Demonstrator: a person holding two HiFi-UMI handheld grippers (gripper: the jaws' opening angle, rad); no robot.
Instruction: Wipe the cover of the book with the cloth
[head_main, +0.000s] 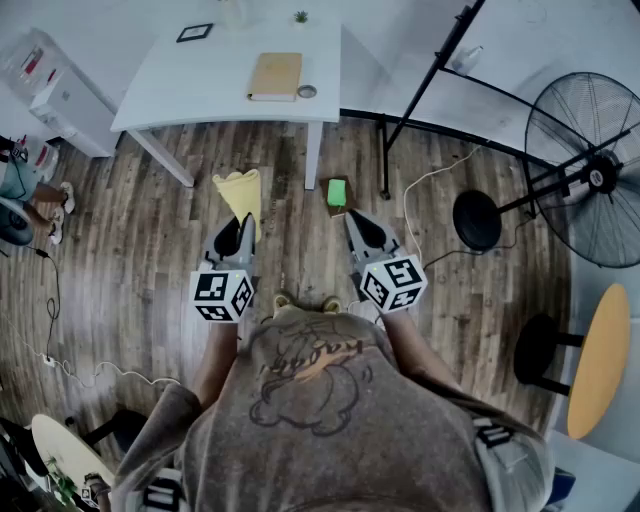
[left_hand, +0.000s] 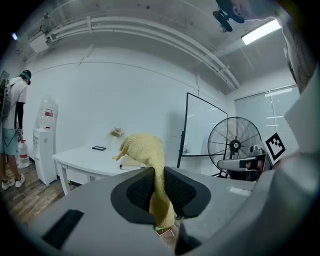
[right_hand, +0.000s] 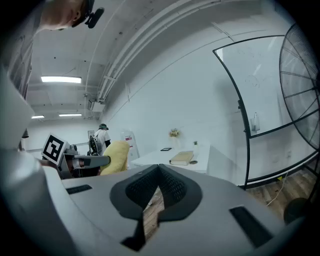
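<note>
1. The book (head_main: 275, 76) lies flat on the white worktop (head_main: 190, 90), with a small round thing (head_main: 307, 91) just beside it.
2. The yellow cloth (head_main: 241, 192) is well apart from the book. It is pinched in the left claw (head_main: 238, 228), whose jaws are closed on it, and its folds stand up past the tips.
3. The right claw (head_main: 353, 218) is closed and empty, held beside the left one above the wood floor (head_main: 150, 250).
4. A fan (head_main: 590, 170) stands off to the right.
</note>
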